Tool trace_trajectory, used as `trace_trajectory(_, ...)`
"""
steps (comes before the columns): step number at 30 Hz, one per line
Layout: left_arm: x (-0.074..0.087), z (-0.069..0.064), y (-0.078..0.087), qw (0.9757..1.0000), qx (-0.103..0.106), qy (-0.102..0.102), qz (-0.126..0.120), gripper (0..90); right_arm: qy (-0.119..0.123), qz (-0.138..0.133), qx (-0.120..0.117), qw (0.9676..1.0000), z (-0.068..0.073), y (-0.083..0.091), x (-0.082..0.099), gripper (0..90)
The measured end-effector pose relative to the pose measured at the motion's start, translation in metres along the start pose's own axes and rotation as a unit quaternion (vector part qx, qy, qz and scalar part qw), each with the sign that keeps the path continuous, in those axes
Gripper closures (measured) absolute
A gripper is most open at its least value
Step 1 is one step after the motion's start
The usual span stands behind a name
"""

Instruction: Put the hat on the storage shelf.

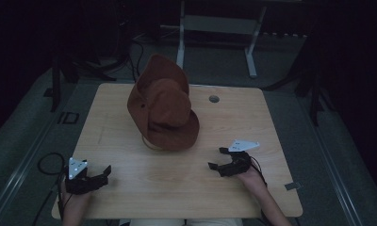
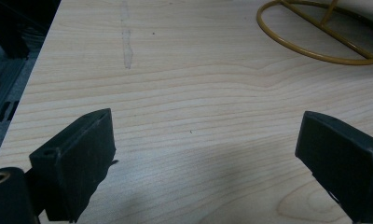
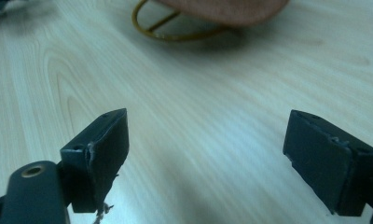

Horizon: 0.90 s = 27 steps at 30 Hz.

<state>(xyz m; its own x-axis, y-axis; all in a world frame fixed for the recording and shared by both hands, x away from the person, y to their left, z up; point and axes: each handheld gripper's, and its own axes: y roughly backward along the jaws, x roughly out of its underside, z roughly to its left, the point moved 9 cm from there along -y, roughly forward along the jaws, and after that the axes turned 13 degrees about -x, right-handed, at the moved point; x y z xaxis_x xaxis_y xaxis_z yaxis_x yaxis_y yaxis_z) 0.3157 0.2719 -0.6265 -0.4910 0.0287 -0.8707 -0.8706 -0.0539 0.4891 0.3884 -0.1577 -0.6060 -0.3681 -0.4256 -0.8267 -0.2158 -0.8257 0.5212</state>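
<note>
Hat untouched, both grippers waiting near the table's front edge.
The brown hat [image 1: 164, 110] sits on its gold wire stand [image 2: 315, 32] mid-table, toward the far side; the left gripper [image 1: 90, 176] and right gripper [image 1: 226, 160] rest well apart from it, jaws spread and empty, so the handling seems not yet begun.

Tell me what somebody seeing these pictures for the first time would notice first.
The brown wide-brimmed hat stands out at once: it sits on a gold wire stand at the middle of the wooden table, towards the far edge. Next come the two black grippers at the near edge, the left gripper near the left corner and the right gripper right of centre, both with jaws spread wide and holding nothing.
</note>
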Motion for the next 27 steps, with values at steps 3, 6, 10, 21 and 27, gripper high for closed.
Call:
trace_trajectory(3,0.000,0.000,0.000,1.0000,0.000,-0.001,0.001,5.5,0.012,0.001,0.011,0.9999,0.001,0.004,0.005,14.1)
trace_trajectory(6,0.000,0.000,0.000,1.0000,0.000,0.000,0.000,5.5,0.021,-0.001,0.020,0.9996,0.002,0.008,0.008,14.1)
trace_trajectory(10,0.000,0.000,0.000,1.0000,-0.002,-0.003,0.000,5.5,0.023,-0.005,0.030,0.9993,0.000,0.010,0.011,14.1)
trace_trajectory(21,0.000,-0.001,0.000,1.0000,-0.001,-0.006,0.001,5.5,0.029,0.001,0.037,0.9989,-0.002,0.008,0.014,14.1)
trace_trajectory(27,0.000,-0.001,0.000,1.0000,0.000,-0.007,0.002,5.5,0.033,0.010,0.036,0.9988,-0.001,0.006,0.016,14.1)
